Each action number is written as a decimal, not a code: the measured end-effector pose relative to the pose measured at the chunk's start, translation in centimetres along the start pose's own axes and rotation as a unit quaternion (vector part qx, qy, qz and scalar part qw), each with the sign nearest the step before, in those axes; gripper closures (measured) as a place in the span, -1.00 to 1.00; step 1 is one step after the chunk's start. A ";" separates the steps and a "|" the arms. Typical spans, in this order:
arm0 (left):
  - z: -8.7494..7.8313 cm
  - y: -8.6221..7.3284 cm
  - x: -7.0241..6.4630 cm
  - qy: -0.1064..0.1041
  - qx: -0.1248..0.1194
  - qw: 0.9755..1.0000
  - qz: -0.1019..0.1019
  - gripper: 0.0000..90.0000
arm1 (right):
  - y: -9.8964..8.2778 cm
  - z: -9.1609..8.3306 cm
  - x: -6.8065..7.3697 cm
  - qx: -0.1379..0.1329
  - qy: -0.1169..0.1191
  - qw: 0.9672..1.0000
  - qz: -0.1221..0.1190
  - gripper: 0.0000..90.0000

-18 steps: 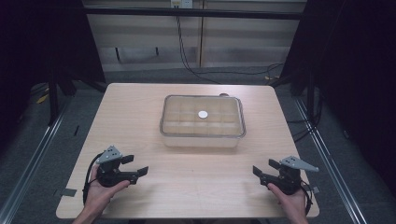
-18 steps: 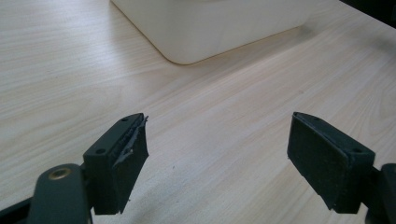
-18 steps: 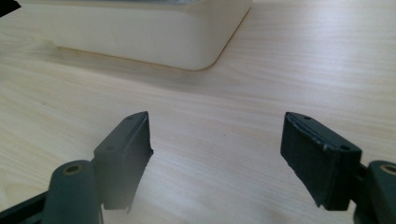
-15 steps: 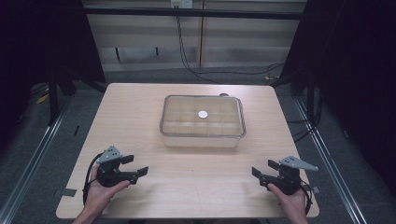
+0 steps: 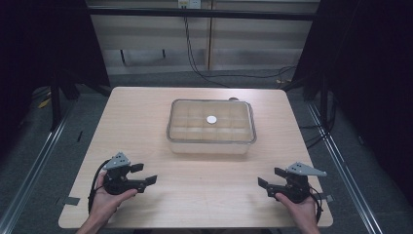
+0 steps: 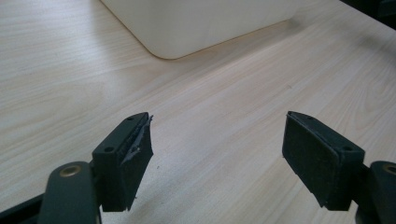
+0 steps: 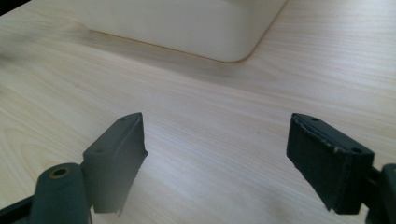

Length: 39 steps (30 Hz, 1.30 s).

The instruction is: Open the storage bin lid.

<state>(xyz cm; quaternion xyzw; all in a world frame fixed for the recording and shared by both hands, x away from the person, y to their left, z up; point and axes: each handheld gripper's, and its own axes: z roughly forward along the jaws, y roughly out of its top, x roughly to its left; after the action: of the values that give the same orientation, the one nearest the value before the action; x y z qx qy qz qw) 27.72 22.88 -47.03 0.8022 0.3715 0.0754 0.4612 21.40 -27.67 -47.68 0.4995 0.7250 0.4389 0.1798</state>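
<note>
A clear plastic box (image 5: 211, 126) with a lid and a small white round spot on top sits at the middle of the wooden table (image 5: 146, 117). My left gripper (image 5: 144, 174) rests low over the front left of the table, held by a hand, its jaws open with nothing between them. My right gripper (image 5: 272, 178) is at the front right, also open and empty. In the left gripper view the box's corner (image 6: 187, 28) lies ahead of my left gripper (image 6: 217, 161). In the right gripper view the box's corner (image 7: 201, 28) lies ahead of my right gripper (image 7: 215, 161).
Dark frame posts and cables stand behind the table at the back. Metal floor rails (image 5: 34, 161) run along both sides. Bare tabletop lies between the two grippers and in front of the box.
</note>
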 end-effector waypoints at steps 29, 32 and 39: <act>1.2 3.7 0.2 0.010 -0.016 1.000 0.013 -0.17 | 5.4 1.6 -0.1 0.020 0.025 0.999 -0.021 -0.67; 1.2 4.3 0.9 -0.003 -0.016 1.000 -0.008 -0.18 | 5.9 1.5 -0.4 0.018 0.029 0.999 -0.016 -0.67; 1.4 5.3 2.1 -0.023 -0.009 1.000 -0.010 -0.29 | 7.2 1.6 -1.2 0.012 0.031 0.999 -0.007 -0.62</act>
<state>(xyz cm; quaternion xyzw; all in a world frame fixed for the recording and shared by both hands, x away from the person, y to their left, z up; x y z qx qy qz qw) 32.67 21.76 -44.04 0.7958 0.3681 0.0556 0.4777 27.09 -27.22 -42.92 0.4830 0.7387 0.4440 0.1545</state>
